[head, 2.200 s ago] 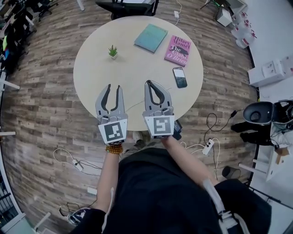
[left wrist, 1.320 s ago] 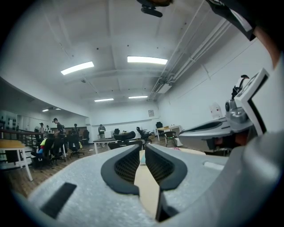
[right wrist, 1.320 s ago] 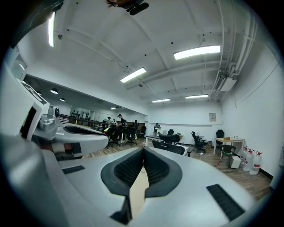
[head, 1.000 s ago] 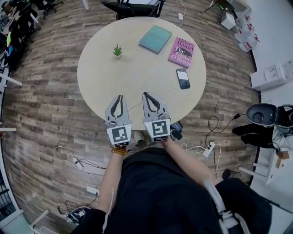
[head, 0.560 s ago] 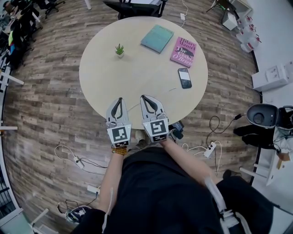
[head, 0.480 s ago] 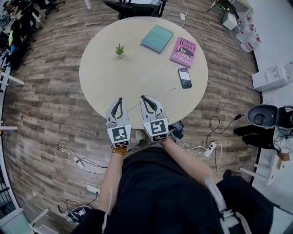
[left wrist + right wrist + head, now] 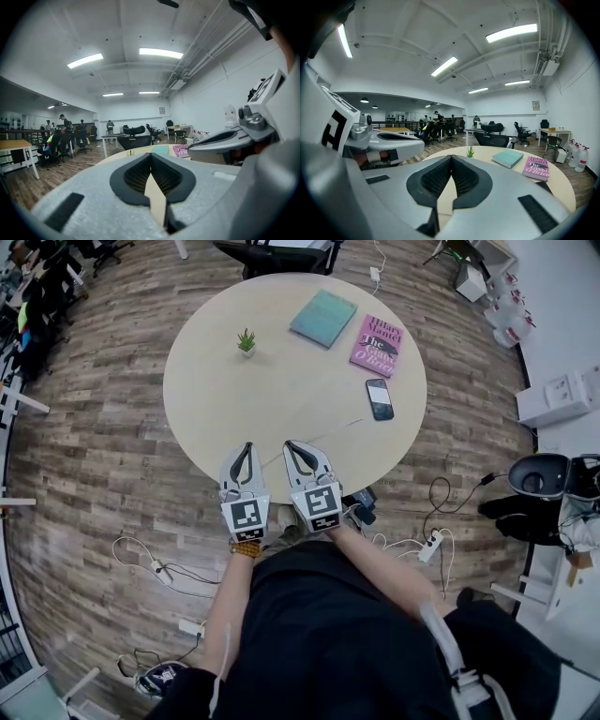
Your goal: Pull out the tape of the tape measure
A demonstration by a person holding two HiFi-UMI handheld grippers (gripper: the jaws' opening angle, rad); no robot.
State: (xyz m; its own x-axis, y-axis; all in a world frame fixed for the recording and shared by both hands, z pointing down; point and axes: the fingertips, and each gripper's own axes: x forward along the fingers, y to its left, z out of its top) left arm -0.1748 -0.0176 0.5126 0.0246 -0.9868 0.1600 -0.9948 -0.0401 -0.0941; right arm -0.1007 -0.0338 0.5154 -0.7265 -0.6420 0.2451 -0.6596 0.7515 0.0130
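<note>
A: What are the tongs doing?

B: Both are pressing together. The left gripper [image 7: 247, 446] is holding its jaws tip to tip, and only a sliver of the tan table [image 7: 216, 390] is showing through the gap behind the pads. The right gripper [image 7: 288, 443] is doing the same, pinching nothing.

A: Where are they hanging?

B: They are hanging side by side over the table's near edge, just in front of the person [image 7: 319, 634], with the tips pointing toward the middle. The right one is leaning a little to the left, so the two tips are sitting near each other but not touching.

A: And the tape measure?

B: I am not making one out in any view. A thin pale line [image 7: 333, 432] is running across the table, from between the two grippers toward the phone [image 7: 380, 398]. Whether it is tape or cord I cannot tell.

A: What else is lying there?

B: A plant [image 7: 247, 340] is standing on the far left part. A teal book [image 7: 323, 318] is lying at the far edge, and a pink book [image 7: 376, 345] is lying just right of it. The phone is lying nearer than the pink book. All four are sitting well apart from the grippers.
</note>
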